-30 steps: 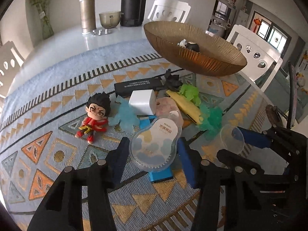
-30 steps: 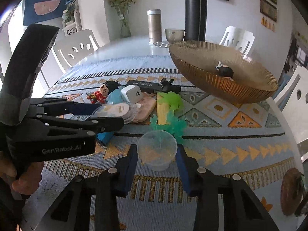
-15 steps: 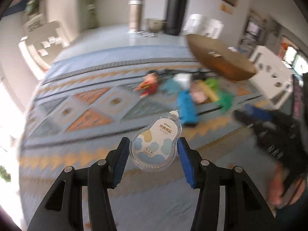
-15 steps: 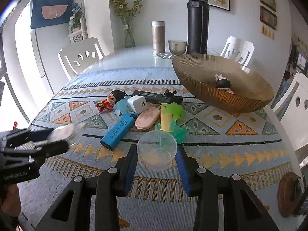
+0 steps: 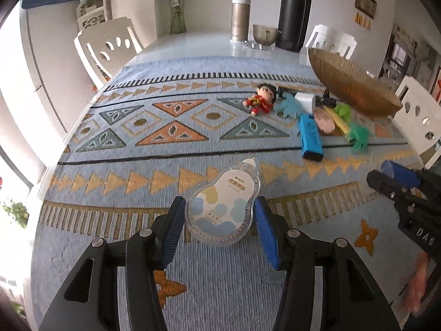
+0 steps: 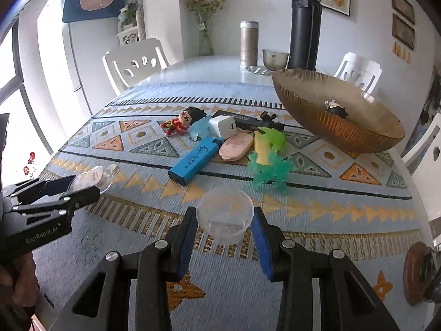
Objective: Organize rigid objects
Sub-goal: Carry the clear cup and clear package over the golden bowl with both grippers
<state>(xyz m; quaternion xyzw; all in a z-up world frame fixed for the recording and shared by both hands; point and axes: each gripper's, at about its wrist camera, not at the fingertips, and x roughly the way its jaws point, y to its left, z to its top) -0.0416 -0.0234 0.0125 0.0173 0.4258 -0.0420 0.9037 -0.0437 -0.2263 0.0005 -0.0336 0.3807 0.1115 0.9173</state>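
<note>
Patterned tablecloth [image 5: 171, 127] now lies bare under the correction tape [image 5: 223, 209], carried clear of the clutter pile at two o'clock (so sorting has begun). Left gripper [image 5: 217, 220] clamps it partway closed; right gripper [image 6: 224, 226] grips a clear cup [image 6: 224, 215], held above the cloth's near edge.

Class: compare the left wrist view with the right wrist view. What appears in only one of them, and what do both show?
Only the left wrist view shows the printed label on the correction tape in the left claw. Only the right wrist view shows the small figure inside the bowl and the clear cup in the right claw. Both show the blue lighter and the red doll.
</note>
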